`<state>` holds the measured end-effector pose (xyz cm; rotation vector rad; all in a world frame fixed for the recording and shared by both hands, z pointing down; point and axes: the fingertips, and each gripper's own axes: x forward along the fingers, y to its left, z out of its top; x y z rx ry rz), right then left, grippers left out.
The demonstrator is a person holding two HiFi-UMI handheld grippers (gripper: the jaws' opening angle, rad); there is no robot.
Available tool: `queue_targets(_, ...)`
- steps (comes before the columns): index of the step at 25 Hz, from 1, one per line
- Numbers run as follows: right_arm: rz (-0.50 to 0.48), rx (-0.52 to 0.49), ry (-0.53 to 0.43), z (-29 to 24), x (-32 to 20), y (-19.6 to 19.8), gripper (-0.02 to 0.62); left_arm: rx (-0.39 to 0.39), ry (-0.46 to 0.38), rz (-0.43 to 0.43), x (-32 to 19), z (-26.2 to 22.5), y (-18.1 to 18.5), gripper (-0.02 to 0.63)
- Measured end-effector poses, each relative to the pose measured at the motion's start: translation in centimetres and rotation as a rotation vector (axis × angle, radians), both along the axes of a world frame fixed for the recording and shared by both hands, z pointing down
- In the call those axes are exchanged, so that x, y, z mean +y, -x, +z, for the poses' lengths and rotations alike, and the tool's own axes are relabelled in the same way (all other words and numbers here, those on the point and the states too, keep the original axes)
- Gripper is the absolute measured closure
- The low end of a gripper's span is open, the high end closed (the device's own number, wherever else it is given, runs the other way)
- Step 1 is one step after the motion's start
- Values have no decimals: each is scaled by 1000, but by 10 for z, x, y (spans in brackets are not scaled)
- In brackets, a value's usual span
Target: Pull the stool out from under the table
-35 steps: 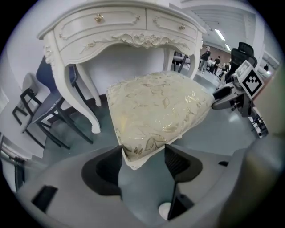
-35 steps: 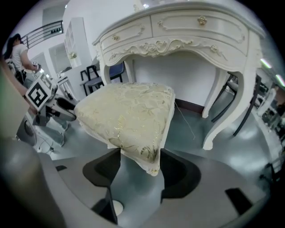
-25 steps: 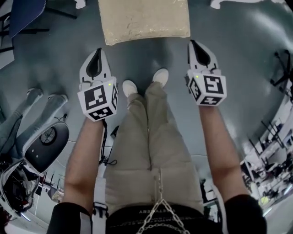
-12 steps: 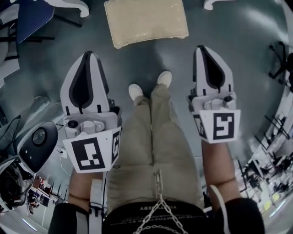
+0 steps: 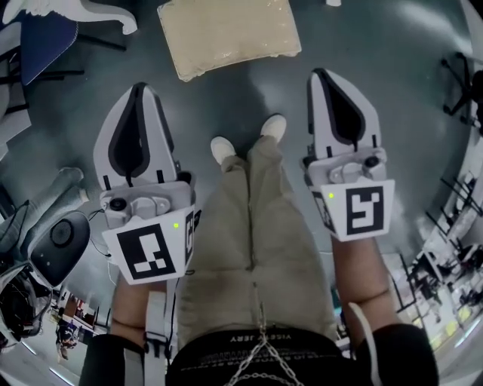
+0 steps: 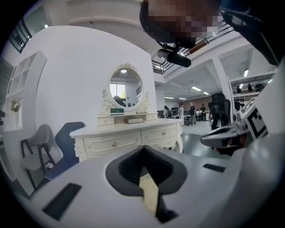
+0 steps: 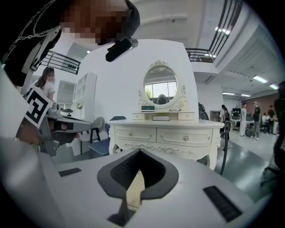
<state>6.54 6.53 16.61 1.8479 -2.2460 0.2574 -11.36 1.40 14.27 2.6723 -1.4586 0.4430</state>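
Ahead on the floor: stool [image 5: 226, 36], a beige cushioned top, sits in front of the person's shoes [image 5: 245, 139], with bare grey floor between them.
Stool vs table: white curved table legs [image 5: 83, 11] show just past the stool's far left corner. Most of the cushion lies on the near side of them, so by my reading it is already largely out from under. The far edge is cut off by the top of the head view, so I can't be sure.
Table: ornate white dresser [image 7: 164, 129] with an oval mirror [image 7: 160, 87], straight ahead of both grippers and well apart from them.
Left gripper [image 5: 138, 87]: jaws closed tip to tip, holding nothing.
Right gripper [image 5: 323, 73]: the same, jaws pressed together and empty.
Pointing: both aim forward at the dresser, only a little below level, one either side of the person's legs.
Key relation: stool lies forward of and below both sets of jaws, in the gap between the two grippers.
Long axis: cushion's longer side runs left to right, slightly skewed, with the near-left corner closest to the person.
Nearer hand: neither is plainly nearer. The left tip lines up just outside the near-left corner, the right tip just outside the near-right one.
Edges: the near long edge faces the person and nothing blocks it.
Open room: floor is free on the person's side for dragging further back. A blue chair [image 5: 45, 38] stands off to the left, and a dark chair base [image 5: 462, 83] at the far right, both well apart from the stool.
Next need, as I judge: either hand would have to drop and open before any further pull.
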Motion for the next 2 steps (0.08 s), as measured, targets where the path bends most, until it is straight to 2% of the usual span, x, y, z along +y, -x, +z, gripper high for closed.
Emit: queue_targets(2,6,-31,22,5,-4,1,594,-3,6,1,-5,3,-6,603)
